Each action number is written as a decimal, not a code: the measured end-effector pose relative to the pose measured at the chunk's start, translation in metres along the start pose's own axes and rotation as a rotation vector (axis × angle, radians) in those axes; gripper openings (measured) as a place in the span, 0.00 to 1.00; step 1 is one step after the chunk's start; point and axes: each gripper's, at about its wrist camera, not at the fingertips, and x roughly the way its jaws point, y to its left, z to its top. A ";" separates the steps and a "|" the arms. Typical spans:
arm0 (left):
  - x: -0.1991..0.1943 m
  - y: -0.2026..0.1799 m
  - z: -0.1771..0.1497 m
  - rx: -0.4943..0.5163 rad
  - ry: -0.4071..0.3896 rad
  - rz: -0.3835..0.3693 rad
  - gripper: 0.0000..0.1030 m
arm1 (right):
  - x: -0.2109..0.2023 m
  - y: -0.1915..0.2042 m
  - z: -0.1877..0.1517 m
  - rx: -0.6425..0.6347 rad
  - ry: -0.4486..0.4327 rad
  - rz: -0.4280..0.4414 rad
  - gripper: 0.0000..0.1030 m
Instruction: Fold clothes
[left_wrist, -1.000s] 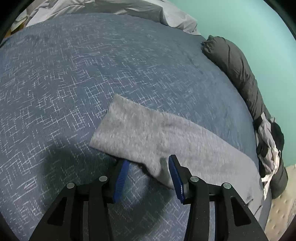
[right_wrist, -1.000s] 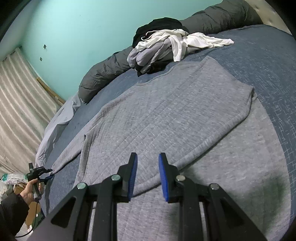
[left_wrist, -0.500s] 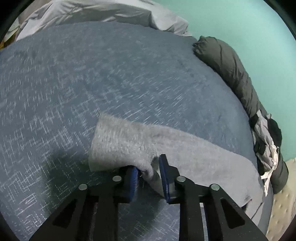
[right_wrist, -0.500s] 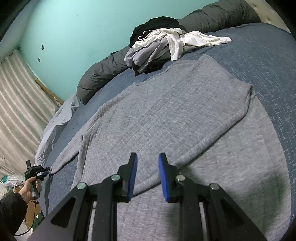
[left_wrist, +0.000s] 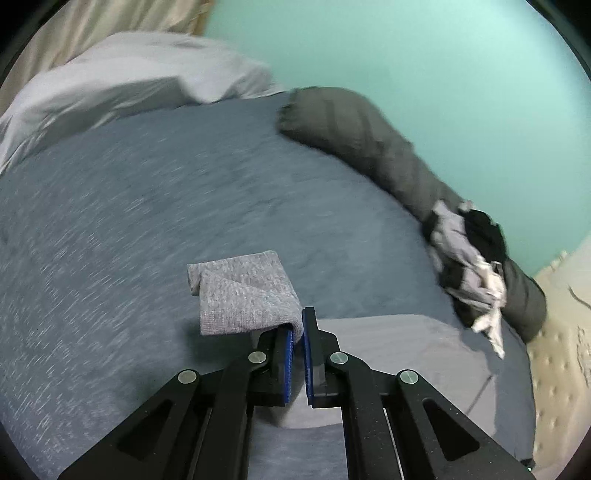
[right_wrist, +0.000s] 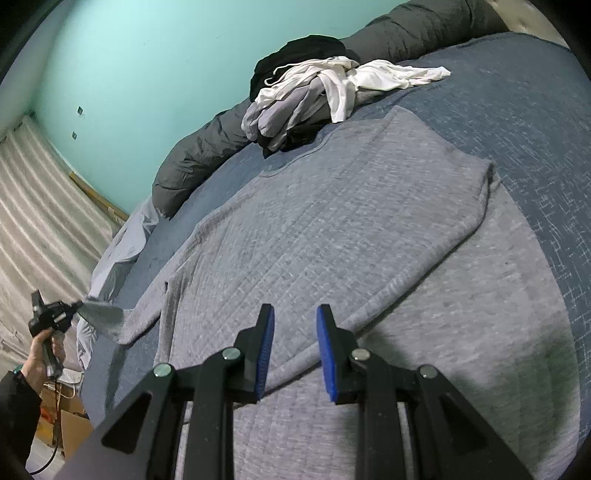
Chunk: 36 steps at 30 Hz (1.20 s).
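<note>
A grey knit sweater (right_wrist: 332, 221) lies spread on the blue bed cover (right_wrist: 517, 92), its right side folded over the body. My left gripper (left_wrist: 297, 332) is shut on the sweater's sleeve cuff (left_wrist: 243, 295) and holds it up off the bed; the cuff drapes over the left finger. The right wrist view shows that gripper (right_wrist: 79, 306) far left with the sleeve (right_wrist: 103, 317) stretched from it, held by a hand (right_wrist: 44, 347). My right gripper (right_wrist: 295, 332) stands open low over the sweater's lower body, with nothing between its blue pads (right_wrist: 266, 350).
A pile of white, grey and black clothes (right_wrist: 314, 96) sits at the bed's far edge against a rolled dark duvet (left_wrist: 369, 147). A pale pillow (left_wrist: 110, 81) lies at the bed's end near curtains. A cardboard box (right_wrist: 70, 432) stands on the floor.
My left gripper closed on the sleeve cuff and lifted it off the bed, so the sleeve now hangs from its jaws. The right gripper stayed where it was.
</note>
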 end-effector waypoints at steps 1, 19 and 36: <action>-0.001 -0.015 0.002 0.013 -0.002 -0.016 0.04 | -0.001 -0.002 0.001 0.008 0.001 0.002 0.22; 0.011 -0.325 -0.028 0.397 0.056 -0.311 0.04 | -0.025 -0.039 0.018 0.095 -0.029 0.030 0.22; 0.072 -0.464 -0.296 0.791 0.462 -0.482 0.04 | -0.062 -0.073 0.024 0.158 -0.056 0.059 0.22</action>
